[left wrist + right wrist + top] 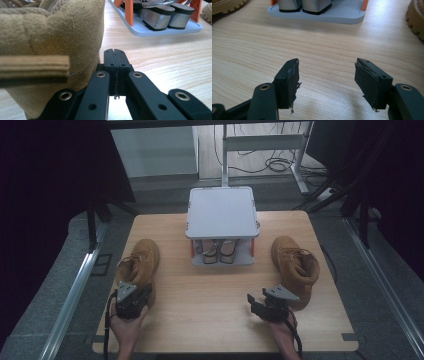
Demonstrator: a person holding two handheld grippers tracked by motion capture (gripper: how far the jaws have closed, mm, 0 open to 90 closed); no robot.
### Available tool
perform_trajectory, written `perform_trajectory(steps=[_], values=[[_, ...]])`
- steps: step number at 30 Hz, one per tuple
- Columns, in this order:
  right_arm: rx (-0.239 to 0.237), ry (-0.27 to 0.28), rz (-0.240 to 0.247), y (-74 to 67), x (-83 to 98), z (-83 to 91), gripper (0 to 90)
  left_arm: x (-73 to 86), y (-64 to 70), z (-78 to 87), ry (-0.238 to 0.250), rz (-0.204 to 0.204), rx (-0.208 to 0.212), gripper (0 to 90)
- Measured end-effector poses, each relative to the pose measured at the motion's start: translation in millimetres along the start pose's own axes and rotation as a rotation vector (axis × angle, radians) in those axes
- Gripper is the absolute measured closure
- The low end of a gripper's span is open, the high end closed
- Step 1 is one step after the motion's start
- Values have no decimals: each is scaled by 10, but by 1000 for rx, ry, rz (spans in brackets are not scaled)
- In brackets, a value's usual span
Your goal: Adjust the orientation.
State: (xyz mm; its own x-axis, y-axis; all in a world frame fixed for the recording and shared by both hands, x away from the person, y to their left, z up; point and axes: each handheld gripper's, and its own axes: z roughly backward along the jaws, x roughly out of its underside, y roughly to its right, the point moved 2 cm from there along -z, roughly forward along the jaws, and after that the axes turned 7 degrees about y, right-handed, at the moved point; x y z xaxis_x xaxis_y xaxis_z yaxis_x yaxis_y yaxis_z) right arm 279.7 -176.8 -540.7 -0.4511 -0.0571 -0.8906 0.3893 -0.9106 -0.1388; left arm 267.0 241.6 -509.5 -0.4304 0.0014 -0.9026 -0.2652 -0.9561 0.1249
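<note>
Left hand-held gripper (pixel 141 292) closed, empty, beside left boot (pixel 140 261), right hand-held gripper (pixel 254 303) wide open, empty.

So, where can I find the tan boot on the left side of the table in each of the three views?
High view: the left boot stands at the left side of the table.
Left gripper view: its heel takes the upper left, very near.
Right gripper view: a piece of its sole sits in the top left corner.
Shared landmark: the grey rack with orange posts.
</note>
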Motion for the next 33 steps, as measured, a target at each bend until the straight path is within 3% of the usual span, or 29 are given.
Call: perform_trajectory(steps=[15,26,33], values=[[5,-1,-2,15,0,2,363,7,-173,133,-35,-10,-12,897],[6,-5,3,12,9,-10,363,6,-502,277,-23,32,-54,896],[7,-8,1,14,11,-13,362,10,-515,276,-22,33,-46,896]])
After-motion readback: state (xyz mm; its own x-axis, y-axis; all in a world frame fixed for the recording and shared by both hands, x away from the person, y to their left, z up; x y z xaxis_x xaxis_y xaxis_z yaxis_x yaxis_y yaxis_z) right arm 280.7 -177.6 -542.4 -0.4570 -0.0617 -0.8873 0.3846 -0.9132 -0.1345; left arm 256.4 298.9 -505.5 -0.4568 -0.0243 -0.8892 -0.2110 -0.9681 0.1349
